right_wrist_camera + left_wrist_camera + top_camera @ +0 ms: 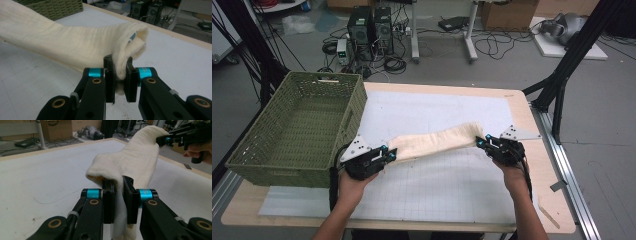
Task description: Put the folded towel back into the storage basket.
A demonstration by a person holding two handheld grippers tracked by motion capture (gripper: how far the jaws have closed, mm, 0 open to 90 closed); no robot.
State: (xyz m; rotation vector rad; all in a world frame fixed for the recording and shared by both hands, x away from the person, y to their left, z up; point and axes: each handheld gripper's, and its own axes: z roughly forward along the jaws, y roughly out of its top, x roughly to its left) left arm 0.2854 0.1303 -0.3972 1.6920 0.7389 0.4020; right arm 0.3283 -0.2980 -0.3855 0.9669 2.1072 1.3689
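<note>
Cream cloth (pixel 437 141) stretched between both grippers above the bench (pixel 532 125): left gripper (pixel 389 156) clamps one end, right gripper (pixel 482 141) clamps the other.

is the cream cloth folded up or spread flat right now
Folded: the cream cloth hangs as a thick layered band between the left gripper and right gripper.

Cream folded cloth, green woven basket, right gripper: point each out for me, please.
Cream folded cloth (pixel 437 142), high view, middle of its span between the grippers.
Green woven basket (pixel 354 107), high view, its right side wall.
Right gripper (pixel 482 142), high view, jaw tips pinching the cloth's end.
</note>
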